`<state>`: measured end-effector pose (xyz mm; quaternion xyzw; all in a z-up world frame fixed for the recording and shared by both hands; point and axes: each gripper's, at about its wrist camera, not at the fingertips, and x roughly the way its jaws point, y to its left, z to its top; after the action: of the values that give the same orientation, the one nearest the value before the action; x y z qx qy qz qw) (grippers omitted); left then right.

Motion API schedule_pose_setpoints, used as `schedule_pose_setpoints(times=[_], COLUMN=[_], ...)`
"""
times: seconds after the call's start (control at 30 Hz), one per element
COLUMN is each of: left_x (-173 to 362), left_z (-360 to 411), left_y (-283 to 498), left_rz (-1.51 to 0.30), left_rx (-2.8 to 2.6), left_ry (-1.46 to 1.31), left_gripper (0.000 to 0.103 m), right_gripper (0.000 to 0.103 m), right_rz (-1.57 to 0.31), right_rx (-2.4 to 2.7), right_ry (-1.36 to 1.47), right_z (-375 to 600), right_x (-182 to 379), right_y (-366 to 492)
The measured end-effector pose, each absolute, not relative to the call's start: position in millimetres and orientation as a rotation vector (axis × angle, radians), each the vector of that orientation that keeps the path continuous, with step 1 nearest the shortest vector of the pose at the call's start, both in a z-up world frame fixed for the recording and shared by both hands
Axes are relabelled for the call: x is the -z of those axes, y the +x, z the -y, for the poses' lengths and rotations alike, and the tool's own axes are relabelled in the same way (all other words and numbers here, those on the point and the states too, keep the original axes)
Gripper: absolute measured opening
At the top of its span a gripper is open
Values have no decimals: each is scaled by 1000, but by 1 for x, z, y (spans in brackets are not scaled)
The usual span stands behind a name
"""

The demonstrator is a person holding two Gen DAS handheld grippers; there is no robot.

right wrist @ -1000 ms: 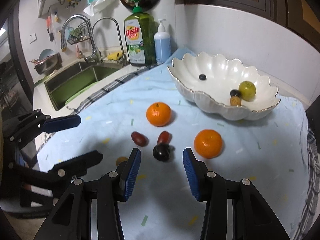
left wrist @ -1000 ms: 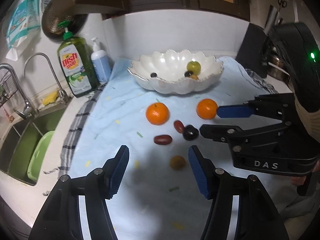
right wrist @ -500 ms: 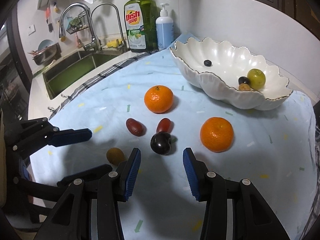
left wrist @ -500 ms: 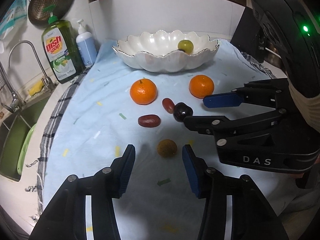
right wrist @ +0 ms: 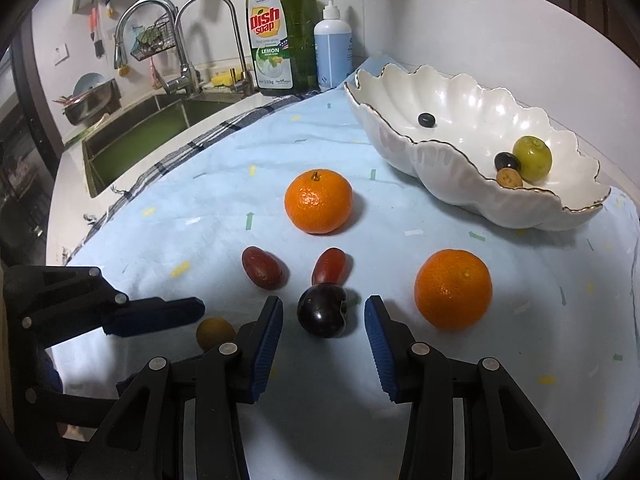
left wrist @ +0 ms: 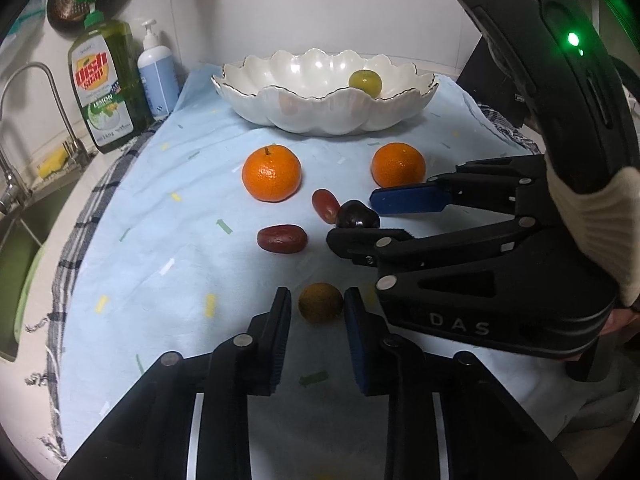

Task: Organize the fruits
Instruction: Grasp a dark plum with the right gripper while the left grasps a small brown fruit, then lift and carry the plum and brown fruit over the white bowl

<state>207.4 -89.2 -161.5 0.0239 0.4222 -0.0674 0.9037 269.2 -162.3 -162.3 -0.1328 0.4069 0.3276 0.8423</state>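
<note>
Our left gripper (left wrist: 316,308) has just been closing its jaws around the small brown fruit (left wrist: 321,302) near the cloth's front edge, pads at or barely off its sides, so we judge a lift next. Our right gripper (right wrist: 323,322), lower than a second ago, straddles the dark plum (right wrist: 322,310) with jaws apart, gripping nothing. Beyond, two oranges (right wrist: 319,201) and two red dates (right wrist: 262,267) lie mid-cloth; the white scalloped bowl (right wrist: 460,184) at the back edge holds a green fruit (right wrist: 532,158) and three small ones.
</note>
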Motion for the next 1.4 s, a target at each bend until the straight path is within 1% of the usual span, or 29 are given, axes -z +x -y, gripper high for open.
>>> schedule_pose_setpoints(times=[0.03,0.13,0.27,0.7,1.03,1.4], left_x=[162,161,160,146,119,80], left_z=[89,89,83,63,62,59], left_y=[207,207,207,211,207,209], left_rz=[-871,-870,-873,-847,-770,-657], left_rx=[141,137,127,75,87,79], left_ry=[50,45,14,-69,-83,-90], left_gripper=[24,24,24,24,24,24], right_gripper=[39,34,28,28,28,28], right_rz=[-859,-870,-869,-855,-787,-671], right_rx=[-693,-685,-681,-679,-660,-639], right_ry=[-288,-304,-303,-254,-212,-196], right_z=[161,158,159,167,181,194], right_x=[163,167,168,157,124,84], right_y=[269,272,273,265,252,242])
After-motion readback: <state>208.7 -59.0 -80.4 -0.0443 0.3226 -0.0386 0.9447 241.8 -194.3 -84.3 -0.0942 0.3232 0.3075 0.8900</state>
